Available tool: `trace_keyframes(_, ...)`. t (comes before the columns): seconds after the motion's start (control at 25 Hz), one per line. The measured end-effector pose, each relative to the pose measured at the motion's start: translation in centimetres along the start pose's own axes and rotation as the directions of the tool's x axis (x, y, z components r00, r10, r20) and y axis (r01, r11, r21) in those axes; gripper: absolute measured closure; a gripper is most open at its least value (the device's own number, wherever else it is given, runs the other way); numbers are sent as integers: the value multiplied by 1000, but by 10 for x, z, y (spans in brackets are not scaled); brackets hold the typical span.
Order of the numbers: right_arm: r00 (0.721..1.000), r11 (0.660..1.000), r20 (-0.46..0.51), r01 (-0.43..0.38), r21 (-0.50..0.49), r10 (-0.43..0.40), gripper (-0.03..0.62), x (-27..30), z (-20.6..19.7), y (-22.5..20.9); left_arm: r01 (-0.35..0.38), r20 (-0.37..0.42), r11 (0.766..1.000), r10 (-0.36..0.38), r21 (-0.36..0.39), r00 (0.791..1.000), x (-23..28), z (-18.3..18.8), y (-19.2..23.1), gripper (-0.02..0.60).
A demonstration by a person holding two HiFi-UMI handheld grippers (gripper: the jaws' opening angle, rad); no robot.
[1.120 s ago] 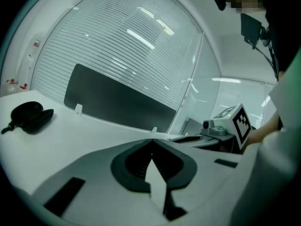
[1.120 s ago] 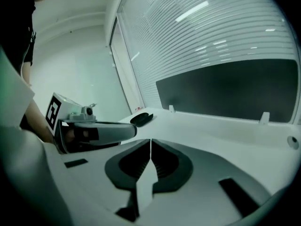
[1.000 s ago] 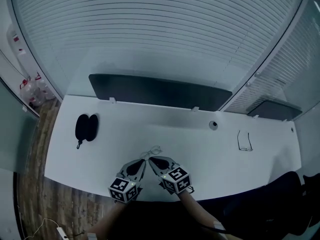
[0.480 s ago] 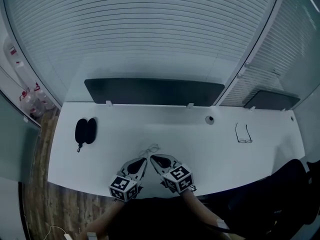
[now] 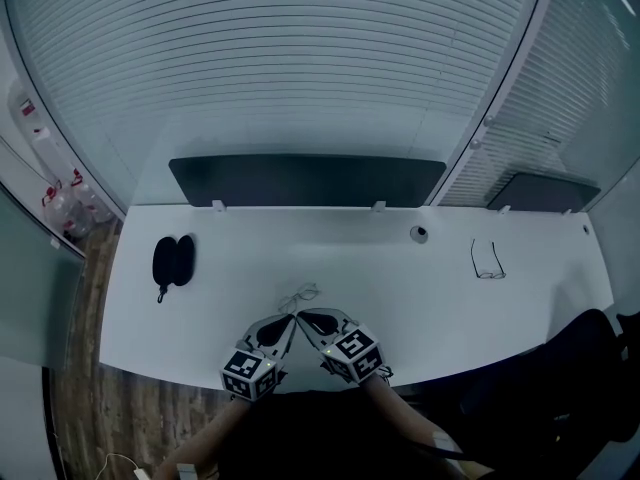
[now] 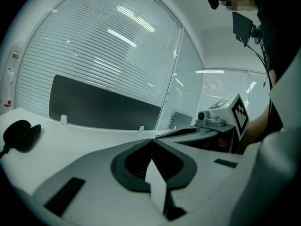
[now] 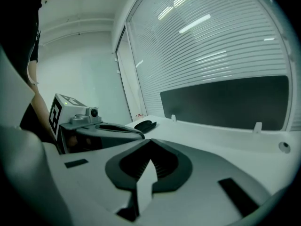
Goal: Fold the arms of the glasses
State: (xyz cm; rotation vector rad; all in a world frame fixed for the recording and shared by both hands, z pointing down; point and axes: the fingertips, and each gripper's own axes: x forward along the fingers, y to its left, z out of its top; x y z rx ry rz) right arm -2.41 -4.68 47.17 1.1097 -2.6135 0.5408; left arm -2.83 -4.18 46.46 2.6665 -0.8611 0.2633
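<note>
Left gripper (image 5: 289, 321) and right gripper (image 5: 303, 318) are both clenched shut on nothing, the right one having just been closing. The glasses (image 5: 300, 295) lie just past their tips, near the desk's (image 5: 380, 278) front edge. The black case (image 5: 172, 260) is well left, the spare glasses (image 5: 487, 260) far right and the dark panel (image 5: 305, 180) at the back, with open desktop between.
</note>
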Motion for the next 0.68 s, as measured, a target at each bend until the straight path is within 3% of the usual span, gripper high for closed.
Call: trace_keyframes(0.68,1000,1000,1,-5,0,5,577,-3,-2,7,1,-3,1000,-1,-1,1000,-6,-4,-4,571)
